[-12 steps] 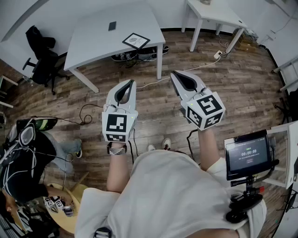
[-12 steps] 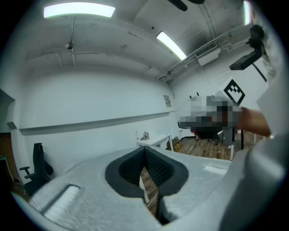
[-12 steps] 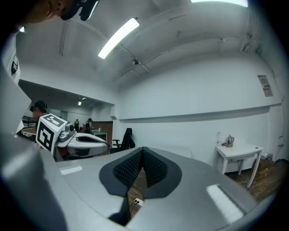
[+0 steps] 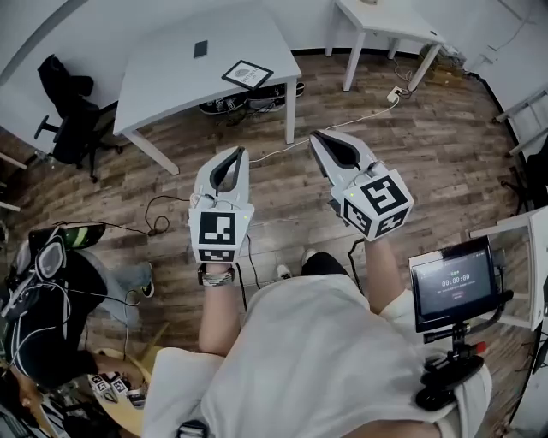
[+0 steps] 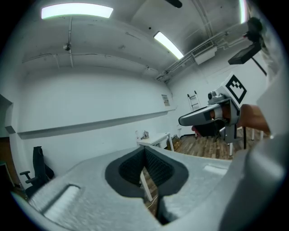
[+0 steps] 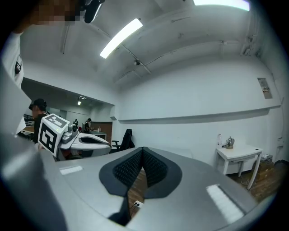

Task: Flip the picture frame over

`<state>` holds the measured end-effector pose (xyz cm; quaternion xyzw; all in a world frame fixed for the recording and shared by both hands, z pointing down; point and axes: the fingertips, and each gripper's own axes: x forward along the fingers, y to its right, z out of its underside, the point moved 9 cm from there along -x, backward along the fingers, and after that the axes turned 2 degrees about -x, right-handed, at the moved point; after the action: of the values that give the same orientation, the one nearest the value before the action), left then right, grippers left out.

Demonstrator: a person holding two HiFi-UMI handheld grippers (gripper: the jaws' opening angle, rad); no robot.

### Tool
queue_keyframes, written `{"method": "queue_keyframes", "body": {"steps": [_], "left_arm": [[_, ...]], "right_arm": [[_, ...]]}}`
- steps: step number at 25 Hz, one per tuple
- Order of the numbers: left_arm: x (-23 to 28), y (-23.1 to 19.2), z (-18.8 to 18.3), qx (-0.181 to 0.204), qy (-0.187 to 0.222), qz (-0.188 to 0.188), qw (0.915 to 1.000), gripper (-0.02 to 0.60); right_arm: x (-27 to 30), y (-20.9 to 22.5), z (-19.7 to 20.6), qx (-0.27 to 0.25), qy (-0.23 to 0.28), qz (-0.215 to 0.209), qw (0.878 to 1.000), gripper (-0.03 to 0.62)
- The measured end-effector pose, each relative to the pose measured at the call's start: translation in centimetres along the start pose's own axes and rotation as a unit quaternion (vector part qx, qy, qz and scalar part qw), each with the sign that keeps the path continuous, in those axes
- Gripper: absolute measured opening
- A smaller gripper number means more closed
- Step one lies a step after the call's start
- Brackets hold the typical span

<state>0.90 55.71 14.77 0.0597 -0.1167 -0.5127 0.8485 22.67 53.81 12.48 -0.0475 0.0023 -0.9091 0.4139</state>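
Head view shows your left tool (image 4: 235,154) and right tool (image 4: 319,138) held level, both clenched on nothing. That fits, since the picture frame (image 4: 247,74) lies on the desk (image 4: 167,81) well ahead of them, out of reach.

Camera has nudged forward. The desk (image 4: 171,77), picture frame (image 4: 247,74) and white side table (image 4: 390,21) now sit slightly higher in the head view. The marker cubes (image 4: 111,385) at lower left have dropped lower. The person's feet moved: one shoe (image 4: 282,271) still shows, and the other is now covered by what looks like a dark trouser leg (image 4: 324,262), probably mid-step.
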Motion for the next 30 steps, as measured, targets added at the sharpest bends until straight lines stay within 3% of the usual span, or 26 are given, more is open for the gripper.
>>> {"method": "queue_keyframes", "body": {"steps": [10, 20, 30], "left_arm": [[-0.2, -3.3, 1.7, 0.009, 0.007, 0.002, 0.9999, 0.003], [3.1, -6.3, 2.2, 0.011, 0.016, -0.010, 0.9998, 0.003], [8.2, -9.1, 3.0, 0.012, -0.005, -0.015, 0.9998, 0.003]], "right_arm": [[3.5, -2.8, 0.0, 0.009, 0.016, -0.031, 0.999, 0.000], [7.7, 0.3, 0.1, 0.002, 0.022, -0.016, 1.000, 0.002], [12.3, 4.3, 0.9, 0.008, 0.040, -0.004, 0.999, 0.002]]}}
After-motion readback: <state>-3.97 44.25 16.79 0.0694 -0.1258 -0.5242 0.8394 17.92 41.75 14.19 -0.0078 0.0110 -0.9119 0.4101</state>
